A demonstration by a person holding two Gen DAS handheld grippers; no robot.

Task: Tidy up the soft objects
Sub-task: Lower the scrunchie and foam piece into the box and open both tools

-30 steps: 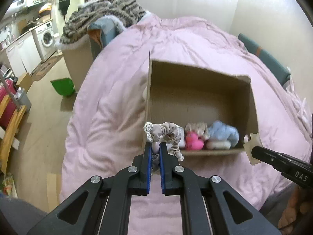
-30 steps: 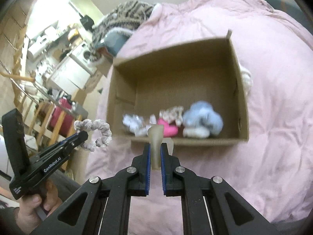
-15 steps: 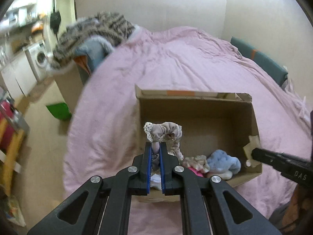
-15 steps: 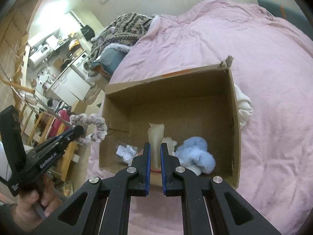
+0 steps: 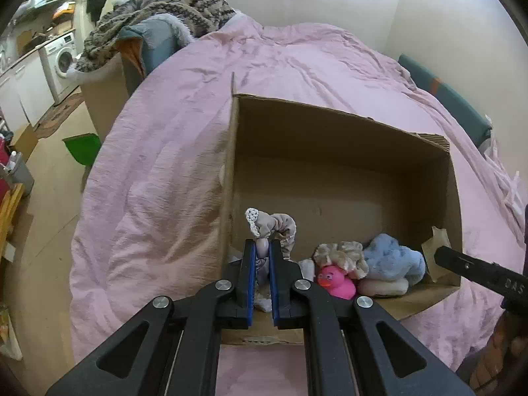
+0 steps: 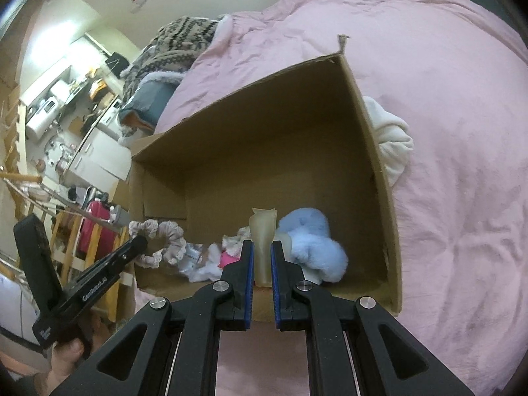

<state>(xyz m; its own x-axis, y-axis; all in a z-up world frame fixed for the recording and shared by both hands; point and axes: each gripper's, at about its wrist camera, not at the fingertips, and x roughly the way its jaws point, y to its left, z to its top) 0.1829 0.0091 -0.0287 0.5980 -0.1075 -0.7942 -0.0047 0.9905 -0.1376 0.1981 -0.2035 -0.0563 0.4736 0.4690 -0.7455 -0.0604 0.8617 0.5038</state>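
An open cardboard box (image 5: 346, 165) (image 6: 264, 125) lies on a pink bed cover. My left gripper (image 5: 262, 247) is shut on a grey lace-edged scrunchie (image 5: 272, 222) (image 6: 158, 242), held over the box's near left corner. My right gripper (image 6: 262, 250) is shut on a beige rubbery piece (image 6: 262, 231) (image 5: 439, 244) over the box's near side. Inside, along the near wall, lie a pink rubber duck (image 5: 335, 279), a beige scrunchie (image 5: 341, 255), a fluffy blue item (image 5: 392, 260) (image 6: 313, 241) and white soft bits (image 6: 201, 269).
A white cloth (image 6: 391, 138) lies on the bed cover (image 5: 158, 178) against the box's right outer wall. A patterned blanket pile (image 5: 158, 10) sits at the bed's far left. To the left are the floor, a green bin (image 5: 82, 147) and a washing machine (image 5: 62, 61).
Both grippers moved forward and down toward the box, which now looms larger. The scrunchie and the beige piece now hang over its near edge. Both grips are unchanged.
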